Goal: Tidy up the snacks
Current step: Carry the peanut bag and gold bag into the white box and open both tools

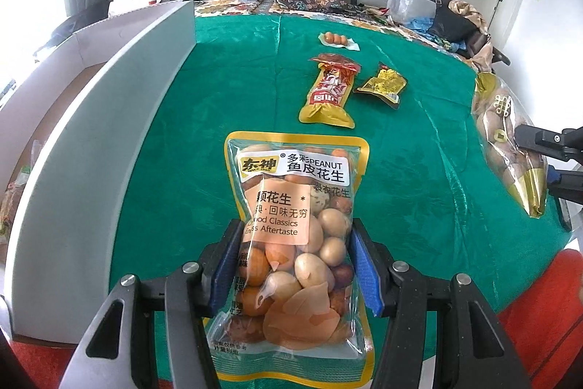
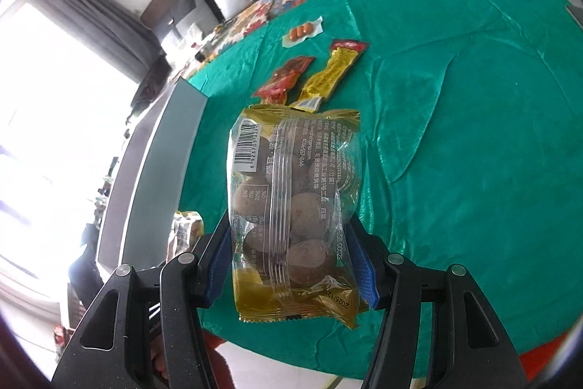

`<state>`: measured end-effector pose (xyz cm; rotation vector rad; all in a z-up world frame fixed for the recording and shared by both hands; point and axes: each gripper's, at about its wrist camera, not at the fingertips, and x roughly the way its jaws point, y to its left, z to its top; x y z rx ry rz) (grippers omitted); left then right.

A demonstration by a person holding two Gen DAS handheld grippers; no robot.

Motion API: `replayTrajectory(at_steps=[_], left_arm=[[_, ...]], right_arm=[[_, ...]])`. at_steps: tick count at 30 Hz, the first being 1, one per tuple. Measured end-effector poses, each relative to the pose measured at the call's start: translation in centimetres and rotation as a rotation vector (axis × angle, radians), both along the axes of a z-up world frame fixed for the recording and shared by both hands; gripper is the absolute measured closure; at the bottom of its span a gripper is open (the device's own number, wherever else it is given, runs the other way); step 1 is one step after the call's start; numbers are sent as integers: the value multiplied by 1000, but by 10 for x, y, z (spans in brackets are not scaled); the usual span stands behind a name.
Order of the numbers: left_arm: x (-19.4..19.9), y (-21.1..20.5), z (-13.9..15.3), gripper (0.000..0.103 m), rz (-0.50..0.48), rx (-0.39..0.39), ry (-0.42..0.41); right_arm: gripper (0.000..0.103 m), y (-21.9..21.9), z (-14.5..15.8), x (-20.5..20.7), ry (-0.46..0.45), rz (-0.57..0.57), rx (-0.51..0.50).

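Both jaws grip: your left gripper (image 1: 297, 265) clamps the peanut bag (image 1: 295, 236) and your right gripper (image 2: 293, 257) the gold pack (image 2: 295, 203), above the green cloth (image 1: 419, 141).

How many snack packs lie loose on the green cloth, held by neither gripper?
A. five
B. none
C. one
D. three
D: beyond the peanut bag in the left gripper, three lie on the green cloth: a clear pack of small orange sausages, a red-and-yellow sausage pack and a small yellow packet.
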<state>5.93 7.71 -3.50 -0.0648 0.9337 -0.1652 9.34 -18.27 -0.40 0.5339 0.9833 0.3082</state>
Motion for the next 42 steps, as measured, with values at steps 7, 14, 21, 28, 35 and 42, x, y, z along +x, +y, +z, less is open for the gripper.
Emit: replayTrajectory(at_steps=[7, 14, 21, 28, 35, 42], left_arm=[[2, 8, 0, 47, 19, 13, 1], [3, 17, 4, 47, 33, -47, 2], [-4, 30, 28, 47, 42, -137, -49], [-16, 47, 53, 47, 64, -225, -71], [-32, 113, 98, 47, 172, -317, -153], [-21, 226, 124, 47, 358, -203, -215]], right_arm=[[43, 10, 0, 4, 9, 22, -20], [43, 24, -5, 5, 18, 49, -37], [43, 38, -6, 10, 25, 80, -61], [43, 61, -4, 8, 13, 137, -71], [43, 107, 20, 13, -30, 235, -52], [43, 217, 87, 40, -164, 415, -17]])
